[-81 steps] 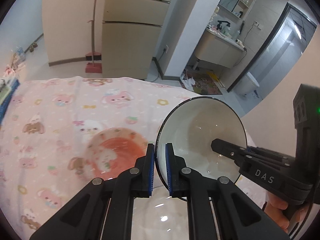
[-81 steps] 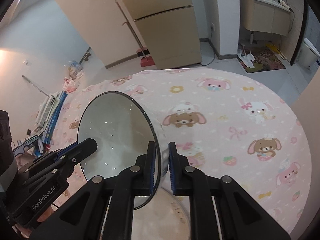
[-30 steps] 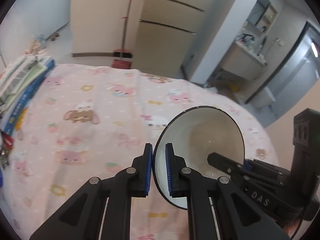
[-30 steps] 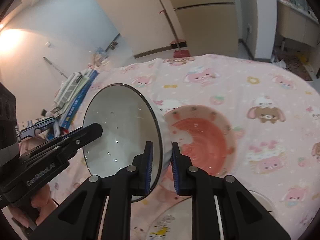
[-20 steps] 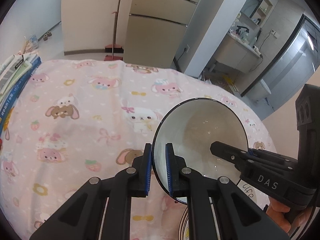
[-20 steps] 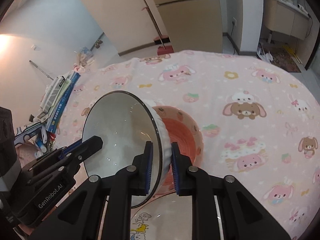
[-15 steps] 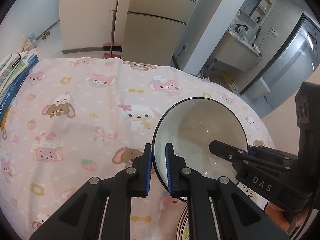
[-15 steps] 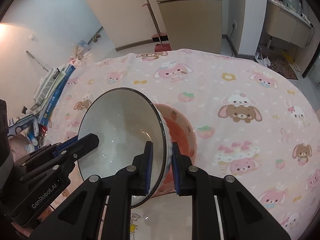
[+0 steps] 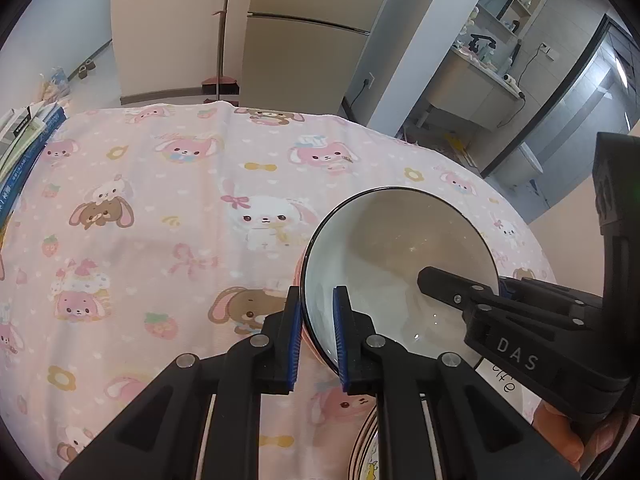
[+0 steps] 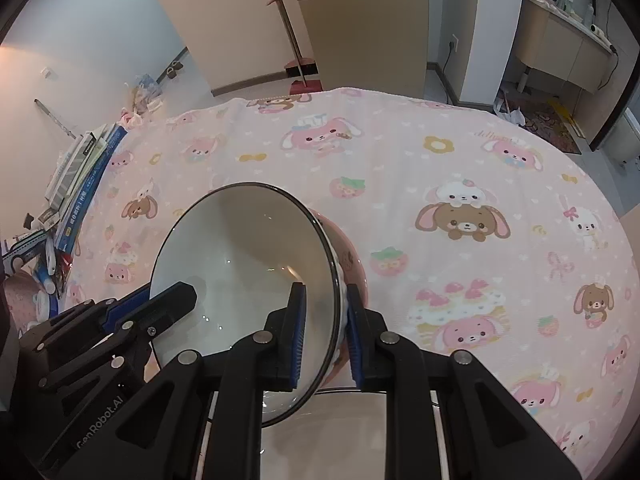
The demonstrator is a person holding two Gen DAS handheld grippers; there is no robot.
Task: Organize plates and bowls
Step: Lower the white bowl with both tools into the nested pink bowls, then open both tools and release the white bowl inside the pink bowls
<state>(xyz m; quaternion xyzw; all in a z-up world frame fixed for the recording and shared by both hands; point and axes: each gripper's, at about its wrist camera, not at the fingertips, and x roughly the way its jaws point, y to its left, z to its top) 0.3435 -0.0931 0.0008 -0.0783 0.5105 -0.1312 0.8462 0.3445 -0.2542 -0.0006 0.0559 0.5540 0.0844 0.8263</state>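
Both grippers are on the same piece here: the white ceramic bowl with the thin dark rim (image 10: 240, 264) is carried tilted, its mouth turned toward the left side, and it hangs right over the pink bowl with the cartoon print (image 10: 352, 264) that sits on the pink cartoon-animal tablecloth (image 10: 460, 168). The left gripper (image 9: 316, 336) pinches the white bowl's rim on one side, blue pads either side of the wall, and the right gripper (image 10: 326, 336) pinches the rim opposite, one pad inside, one outside. The step in hand looks like nesting: white bowl into pink bowl. Whether the base already touches the pink one is hard to say, since the white bowl covers the contact. The next move, as I read it, calls for levelling the bowl so it drops square into the pink one, lowering both hands together, then letting both pairs of pads spread only once it sits. On the count: two bowls in play, the white one and the pink one. One plate for sure, the white plate with small cartoon drawings (image 10: 360, 420) just below the grippers at the near edge. Two grippers, and a stack of books (image 10: 80, 172) lies at the table's far left edge.
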